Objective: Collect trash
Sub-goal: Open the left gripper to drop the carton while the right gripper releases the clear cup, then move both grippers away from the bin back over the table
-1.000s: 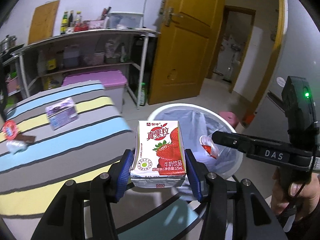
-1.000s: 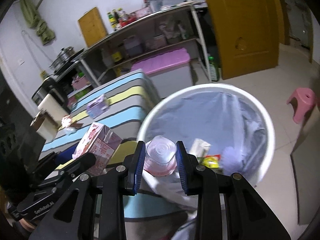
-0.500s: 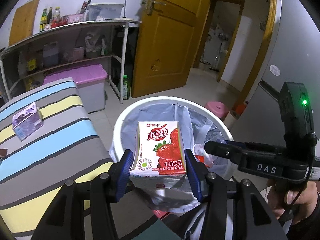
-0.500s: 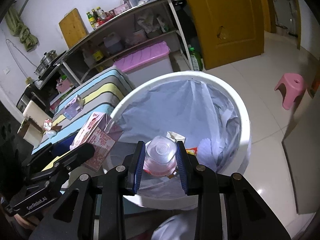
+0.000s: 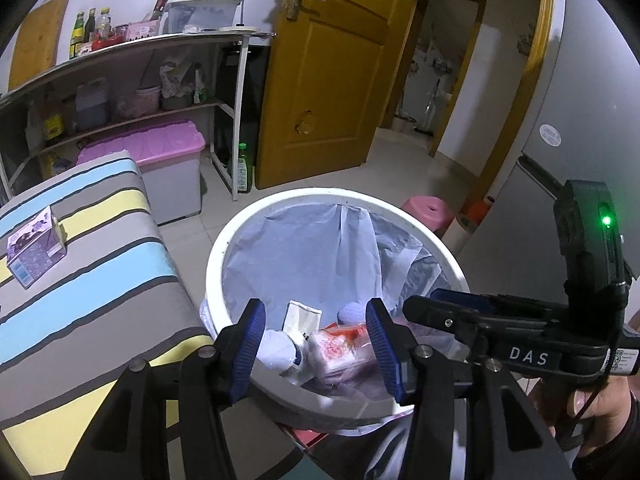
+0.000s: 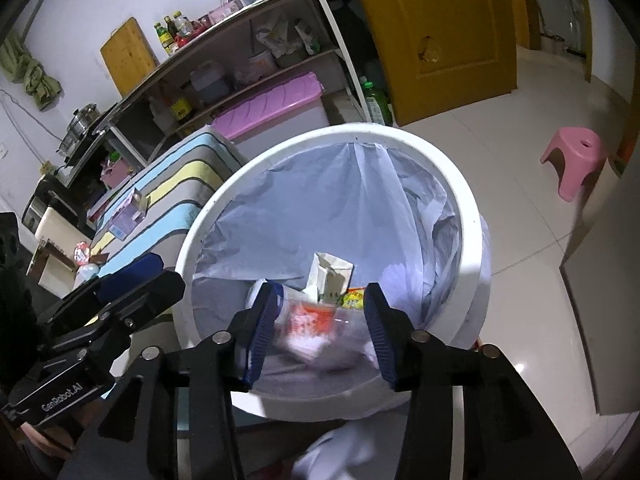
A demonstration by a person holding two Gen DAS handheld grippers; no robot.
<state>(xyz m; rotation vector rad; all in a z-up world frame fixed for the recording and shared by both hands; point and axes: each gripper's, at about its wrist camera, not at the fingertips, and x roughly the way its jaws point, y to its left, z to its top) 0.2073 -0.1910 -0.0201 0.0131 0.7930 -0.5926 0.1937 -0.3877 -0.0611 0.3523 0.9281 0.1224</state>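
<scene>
The strawberry carton (image 5: 340, 354) has left the left tongs (image 5: 316, 344), now apart and empty; it lies in the bin (image 5: 218, 248). The right tongs (image 6: 320, 330) are opening, nothing pressed between. The purple carton (image 5: 34, 246) on the bench (image 5: 100, 280) looks light and stiff; grip its flat sides.

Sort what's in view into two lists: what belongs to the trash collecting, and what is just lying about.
Belongs to the job:
- white round bin with pale blue liner
- red strawberry milk carton in the bin
- purple drink carton on the striped table
- left gripper
- right gripper

Just lying about:
- pink plastic stool
- pink-lidded storage box
- green bottle
</scene>
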